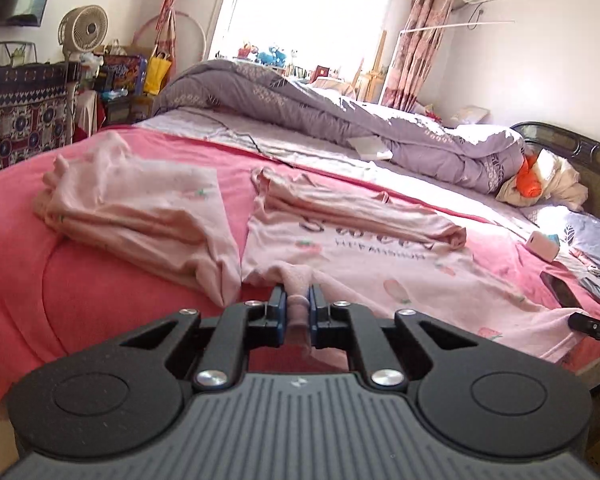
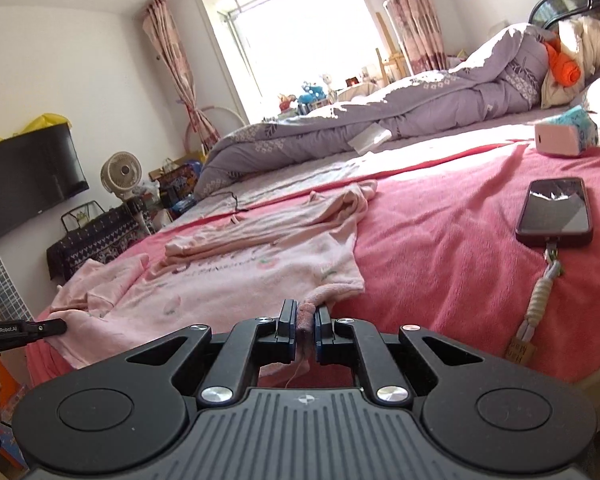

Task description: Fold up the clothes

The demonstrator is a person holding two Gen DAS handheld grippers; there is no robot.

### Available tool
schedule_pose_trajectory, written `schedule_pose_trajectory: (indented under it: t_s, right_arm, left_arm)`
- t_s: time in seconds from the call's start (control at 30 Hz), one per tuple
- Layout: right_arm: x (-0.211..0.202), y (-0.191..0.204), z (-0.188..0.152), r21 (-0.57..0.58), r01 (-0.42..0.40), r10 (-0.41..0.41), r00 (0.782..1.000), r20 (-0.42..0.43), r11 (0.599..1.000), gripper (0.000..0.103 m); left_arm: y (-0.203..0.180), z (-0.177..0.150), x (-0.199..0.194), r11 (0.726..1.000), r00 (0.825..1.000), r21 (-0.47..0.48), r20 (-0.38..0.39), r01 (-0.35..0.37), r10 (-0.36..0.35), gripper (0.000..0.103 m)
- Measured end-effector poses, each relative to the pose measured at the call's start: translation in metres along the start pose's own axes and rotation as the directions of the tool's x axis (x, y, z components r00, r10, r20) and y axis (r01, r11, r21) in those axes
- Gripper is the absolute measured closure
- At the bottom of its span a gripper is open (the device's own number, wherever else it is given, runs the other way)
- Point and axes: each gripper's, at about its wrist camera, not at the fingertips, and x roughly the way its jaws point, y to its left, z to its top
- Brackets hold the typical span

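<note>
Two pink garments lie on the bed; left gripper [image 1: 299, 306] and right gripper [image 2: 305, 322] fingers each pinch the shirt [image 1: 380, 264] hem.

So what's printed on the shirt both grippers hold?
Pale pink shirt with strawberries and dark lettering; clearest in the left wrist view.

two pink garments [image 1: 140, 216] [image 1: 380, 256], one phone [image 2: 554, 212]

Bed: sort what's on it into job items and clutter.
Job: pink printed top, pinched at its hem by left gripper and right gripper; pink trousers.
Clutter: phone, white box, purple quilt.
</note>
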Motion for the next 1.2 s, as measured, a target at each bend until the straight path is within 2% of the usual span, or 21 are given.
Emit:
schedule_pose_trajectory:
  t_s: [0.13, 0.17, 0.27, 0.33, 0.4, 0.47, 0.53, 0.57, 0.6, 0.67, 0.8, 0.83, 0.87, 0.93, 1.03, 1.13, 1.2]
  right_arm:
    - [0.013, -0.002, 0.032, -0.008, -0.013, 0.013, 0.998, 0.058, 1.000, 0.093]
    - [0.021, -0.003, 0.041, -0.009, -0.009, 0.009, 0.998, 0.069, 1.000, 0.093]
    - [0.055, -0.010, 0.066, -0.021, 0.034, -0.033, 0.996, 0.086, 0.999, 0.092]
    - [0.080, -0.015, 0.076, -0.018, 0.086, -0.085, 0.995, 0.056, 0.996, 0.091]
    - [0.105, -0.021, 0.076, -0.045, 0.142, -0.142, 0.990, 0.015, 0.989, 0.078]
    - [0.129, -0.026, 0.075, -0.077, 0.196, -0.199, 0.980, -0.024, 0.978, 0.059]
    - [0.144, -0.033, 0.077, -0.084, 0.224, -0.228, 0.973, -0.038, 0.971, 0.050]
    - [0.144, -0.037, 0.079, -0.070, 0.220, -0.222, 0.975, -0.028, 0.973, 0.045]
    - [0.142, -0.043, 0.082, -0.061, 0.207, -0.208, 0.978, -0.007, 0.976, 0.043]
    - [0.136, -0.052, 0.088, -0.084, 0.179, -0.177, 0.984, 0.023, 0.980, 0.035]
    - [0.132, -0.060, 0.084, -0.188, 0.104, -0.115, 0.992, -0.044, 0.977, 0.035]
    - [0.134, -0.061, 0.079, -0.199, 0.087, -0.104, 0.992, -0.074, 0.976, 0.035]
    - [0.138, -0.061, 0.073, -0.205, 0.070, -0.093, 0.990, -0.102, 0.976, 0.035]
    - [0.146, -0.060, 0.062, -0.213, 0.037, -0.071, 0.986, -0.152, 0.976, 0.035]
    - [0.152, -0.050, 0.055, -0.188, -0.008, -0.026, 0.984, -0.177, 0.982, 0.035]
    - [0.162, -0.048, 0.050, -0.158, -0.031, 0.002, 0.983, -0.183, 0.987, 0.035]
    - [0.169, -0.046, 0.047, -0.160, -0.031, -0.001, 0.981, -0.194, 0.987, 0.035]
  left_arm:
    - [-0.006, 0.035, 0.017, 0.998, 0.998, 0.049, 0.058, -0.025, 0.022, 0.091]
    - [-0.007, 0.043, 0.023, 0.997, 0.997, 0.061, 0.070, -0.039, 0.035, 0.088]
    - [-0.010, 0.065, 0.055, 0.977, 0.981, 0.115, 0.091, -0.179, 0.169, 0.080]
    - [-0.012, 0.074, 0.082, 0.939, 0.954, 0.169, 0.082, -0.298, 0.288, 0.080]
    - [-0.013, 0.077, 0.108, 0.895, 0.924, 0.229, 0.066, -0.382, 0.378, 0.076]
    - [-0.013, 0.076, 0.128, 0.867, 0.908, 0.281, 0.046, -0.411, 0.416, 0.069]
    - [-0.013, 0.073, 0.139, 0.849, 0.900, 0.320, 0.029, -0.421, 0.435, 0.068]
    - [-0.013, 0.070, 0.141, 0.843, 0.900, 0.339, 0.026, -0.418, 0.436, 0.065]
    - [-0.012, 0.068, 0.141, 0.845, 0.908, 0.357, 0.018, -0.398, 0.419, 0.062]
    - [-0.008, 0.067, 0.139, 0.861, 0.932, 0.386, -0.009, -0.332, 0.363, 0.046]
    - [-0.005, 0.066, 0.135, 0.889, 0.972, 0.424, -0.074, -0.171, 0.222, 0.044]
    - [-0.006, 0.066, 0.135, 0.894, 0.979, 0.430, -0.089, -0.128, 0.183, 0.040]
    - [-0.006, 0.066, 0.137, 0.897, 0.983, 0.431, -0.103, -0.094, 0.153, 0.033]
    - [-0.005, 0.065, 0.144, 0.905, 0.985, 0.423, -0.130, -0.048, 0.113, 0.024]
    - [-0.005, 0.068, 0.157, 0.912, 0.982, 0.410, -0.159, -0.027, 0.101, 0.025]
    - [-0.013, 0.066, 0.163, 0.903, 0.985, 0.429, -0.158, 0.007, 0.068, 0.026]
    - [-0.017, 0.063, 0.172, 0.898, 0.980, 0.440, -0.184, 0.014, 0.076, 0.026]
